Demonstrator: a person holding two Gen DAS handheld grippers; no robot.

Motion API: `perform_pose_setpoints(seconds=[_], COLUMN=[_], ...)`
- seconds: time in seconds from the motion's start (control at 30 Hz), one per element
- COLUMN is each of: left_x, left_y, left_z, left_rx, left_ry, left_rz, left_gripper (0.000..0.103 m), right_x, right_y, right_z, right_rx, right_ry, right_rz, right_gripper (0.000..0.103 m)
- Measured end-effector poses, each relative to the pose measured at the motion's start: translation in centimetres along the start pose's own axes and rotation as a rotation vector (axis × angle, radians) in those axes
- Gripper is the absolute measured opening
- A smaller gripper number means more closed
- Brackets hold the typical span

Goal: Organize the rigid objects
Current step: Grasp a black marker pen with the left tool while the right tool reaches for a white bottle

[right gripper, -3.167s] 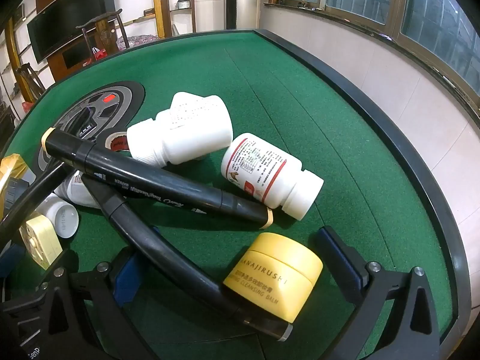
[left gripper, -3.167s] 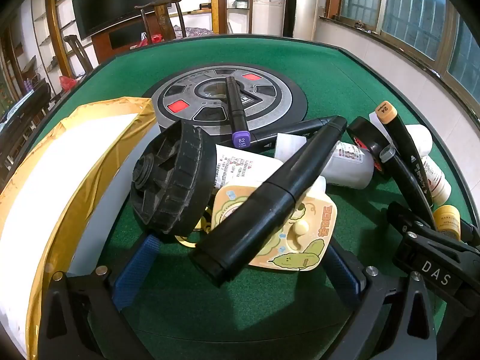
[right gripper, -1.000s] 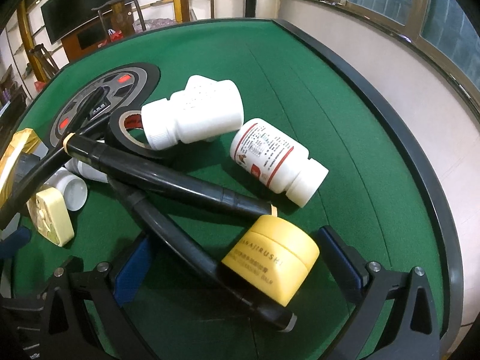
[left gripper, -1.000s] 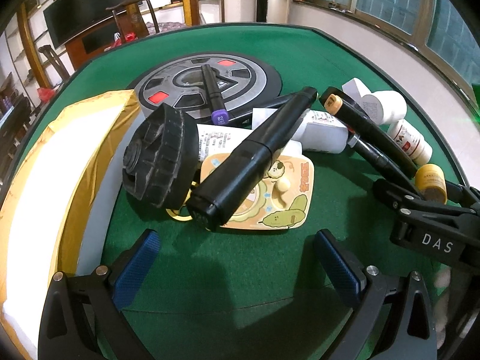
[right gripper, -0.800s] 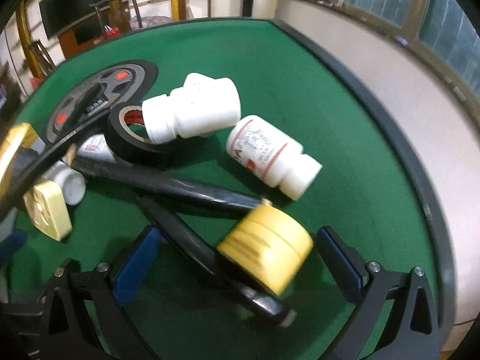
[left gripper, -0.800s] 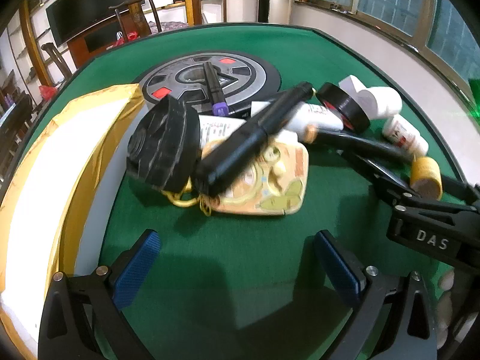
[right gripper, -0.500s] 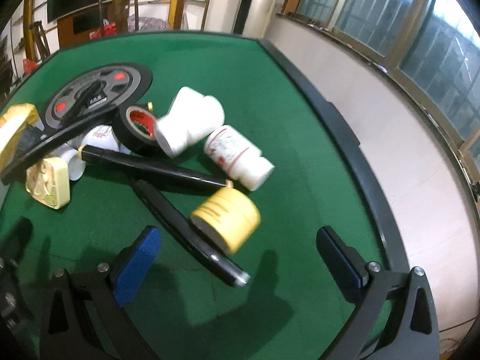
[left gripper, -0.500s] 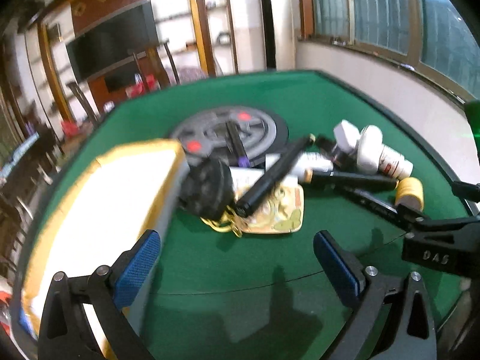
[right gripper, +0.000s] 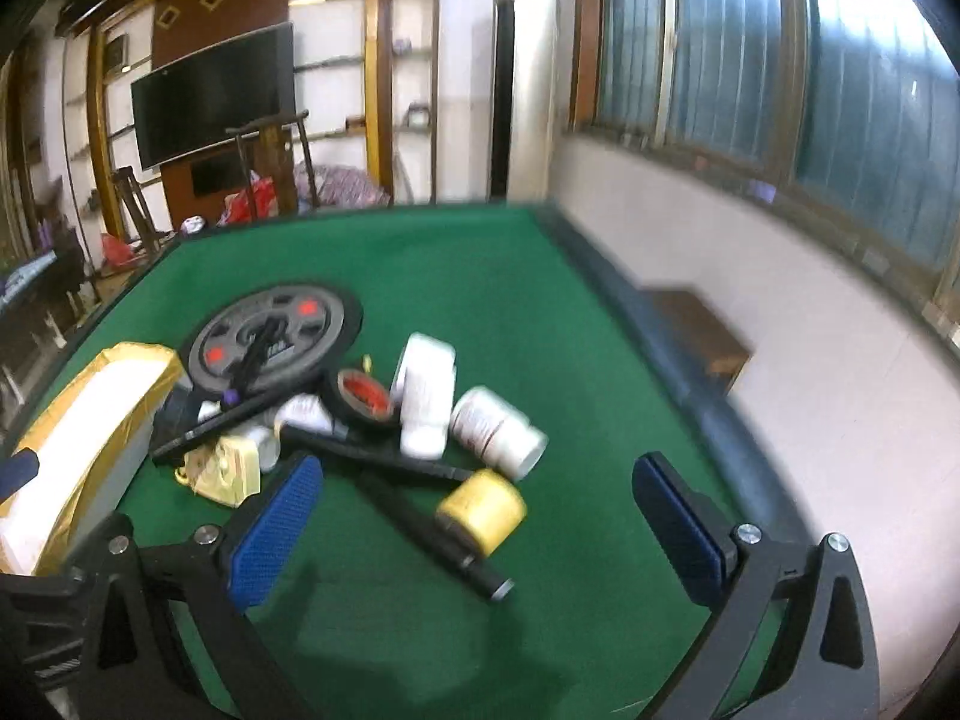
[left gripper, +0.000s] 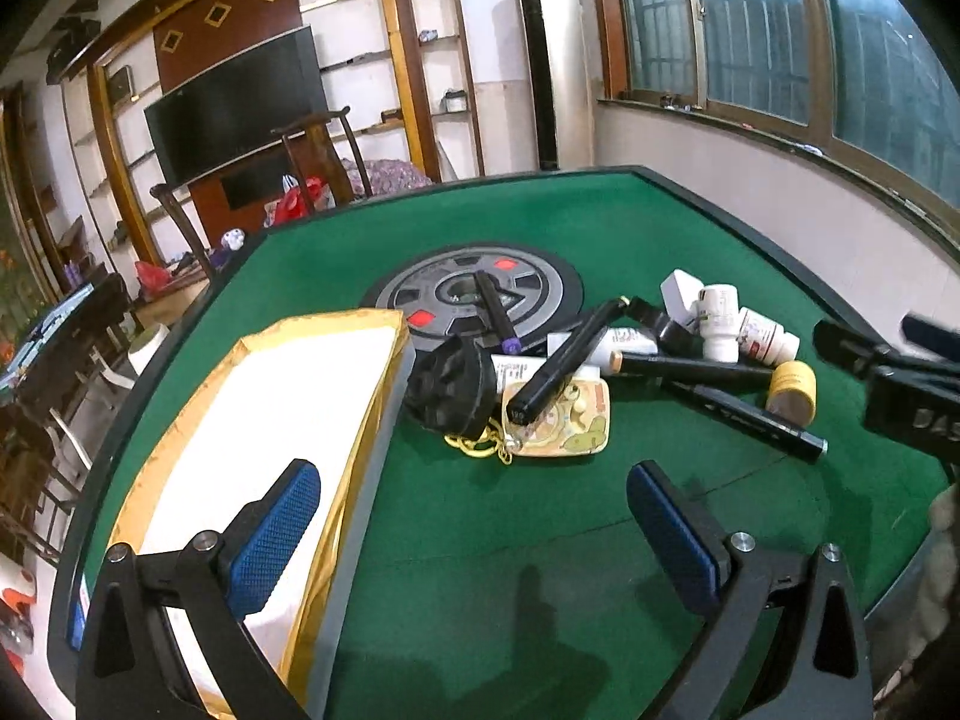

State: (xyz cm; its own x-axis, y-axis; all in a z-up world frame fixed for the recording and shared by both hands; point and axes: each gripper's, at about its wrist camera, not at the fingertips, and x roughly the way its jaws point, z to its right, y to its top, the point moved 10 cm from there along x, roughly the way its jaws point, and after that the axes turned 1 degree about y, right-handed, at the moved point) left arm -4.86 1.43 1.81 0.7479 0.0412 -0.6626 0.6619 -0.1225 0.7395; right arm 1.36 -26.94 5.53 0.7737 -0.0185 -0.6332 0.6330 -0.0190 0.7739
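My left claw [left gripper: 474,531] hangs wide open above the green felt table [left gripper: 492,546], nothing between its blue pads [left gripper: 273,537]; my right claw [right gripper: 480,531] is spread just as wide and empty, its own blue pads [right gripper: 678,531] framing bare felt. From the left view the right claw's black body shows letters reading "DAS".

I'll place everything from the yellow jar [right gripper: 483,510]. It lies on its side just ahead of my right claw, resting against a long black marker [right gripper: 429,531] that runs toward me. Behind the jar, touching or nearly so, lies a white bottle with a red-edged label [right gripper: 498,429]; the print is too blurred to read. Left of that is a larger plain white bottle [right gripper: 423,399], and beside it a roll of black tape [right gripper: 360,399]. Another black marker [left gripper: 690,367] lies crosswise behind the jar. Further left, a fat black marker [left gripper: 561,369] rests over a cartoon-printed yellow case [left gripper: 564,420], beside a black ribbed wheel [left gripper: 450,390]. The white-lined gold box [left gripper: 264,438] stands at the far left. Beyond the pile, a grey disc with red marks [left gripper: 480,294] is set into the felt, with a purple-capped marker [left gripper: 495,315] on it.

Past the table edge are a dark television [left gripper: 237,102], wooden shelving, chairs, a tall white column unit [left gripper: 549,60] and barred windows [left gripper: 780,30].
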Motion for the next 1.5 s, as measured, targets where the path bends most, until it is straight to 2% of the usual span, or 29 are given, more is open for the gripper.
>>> perform_pose_setpoints(seconds=[0.13, 0.3, 0.37, 0.47, 0.5, 0.57, 0.7, 0.8, 1.0, 1.07, 1.13, 1.2, 1.23, 1.37, 1.43, 1.47, 1.5], left_x=[0.9, 1.1, 1.1, 1.3, 1.5, 2.1, 3.6, 4.8, 8.5, 9.4, 10.4, 11.4, 11.7, 11.9, 11.8, 11.7, 11.7], left_y=[-0.5, 0.1, 0.4, 0.4, 0.5, 1.0, 3.1, 4.1, 4.8, 5.2, 5.3, 4.7, 4.5, 4.6, 4.4, 4.3, 3.9], left_z=[-0.5, -3.9, -4.3, -3.3, -2.8, -1.4, 1.3, 3.1, 6.0, 6.2, 6.6, 6.7, 6.6, 7.1, 7.6, 7.9, 8.2], left_rx=[-0.035, -0.154, -0.152, -0.108, -0.098, -0.083, -0.034, 0.033, 0.21, 0.23, 0.226, 0.18, 0.153, 0.145, 0.186, 0.217, 0.245], left_ry=[-0.055, -0.127, -0.142, -0.162, -0.178, -0.217, -0.252, -0.245, -0.186, -0.174, -0.192, -0.246, -0.27, -0.289, -0.28, -0.262, -0.244], left_rz=[-0.051, -0.052, -0.044, -0.046, -0.054, -0.072, -0.078, -0.079, -0.134, -0.139, -0.171, -0.253, -0.276, -0.272, -0.267, -0.263, -0.271], left_gripper=[0.102, 0.102, 0.102, 0.103, 0.102, 0.102, 0.102, 0.102, 0.102, 0.101, 0.085, 0.052, 0.051, 0.05, 0.039, 0.027, 0.019], right_x=[2.5, 4.2, 5.0, 5.6, 5.2, 4.9, 5.2, 5.1, 5.0, 5.1, 5.1, 5.1, 5.1, 5.2, 5.3, 5.4, 5.4], right_y=[-0.7, -0.4, -0.5, -0.7, -0.3, 0.0, 0.0, -0.2, -0.3, -0.4, -0.4, -0.3, -0.3, -0.4, -0.5, -0.5, -0.5], right_z=[2.0, 4.8, 5.6, 6.4, 6.4, 6.3, 5.5, 5.9, 6.1, 6.1, 6.1, 6.0, 6.0, 5.8, 5.7, 5.7, 5.6], right_rx=[0.083, 0.15, 0.19, 0.262, 0.272, 0.262, 0.239, 0.264, 0.283, 0.281, 0.282, 0.283, 0.284, 0.282, 0.28, 0.279, 0.279], right_ry=[-0.01, -0.03, -0.02, 0.005, 0.021, 0.011, 0.02, 0.032, 0.044, 0.049, 0.053, 0.056, 0.059, 0.067, 0.068, 0.069, 0.069], right_rz=[-0.036, 0.005, 0.019, 0.036, 0.066, 0.097, 0.088, 0.094, 0.092, 0.09, 0.091, 0.091, 0.091, 0.087, 0.082, 0.081, 0.079], right_gripper=[0.103, 0.103, 0.103, 0.103, 0.103, 0.103, 0.103, 0.103, 0.103, 0.103, 0.103, 0.103, 0.103, 0.103, 0.103, 0.103, 0.103])
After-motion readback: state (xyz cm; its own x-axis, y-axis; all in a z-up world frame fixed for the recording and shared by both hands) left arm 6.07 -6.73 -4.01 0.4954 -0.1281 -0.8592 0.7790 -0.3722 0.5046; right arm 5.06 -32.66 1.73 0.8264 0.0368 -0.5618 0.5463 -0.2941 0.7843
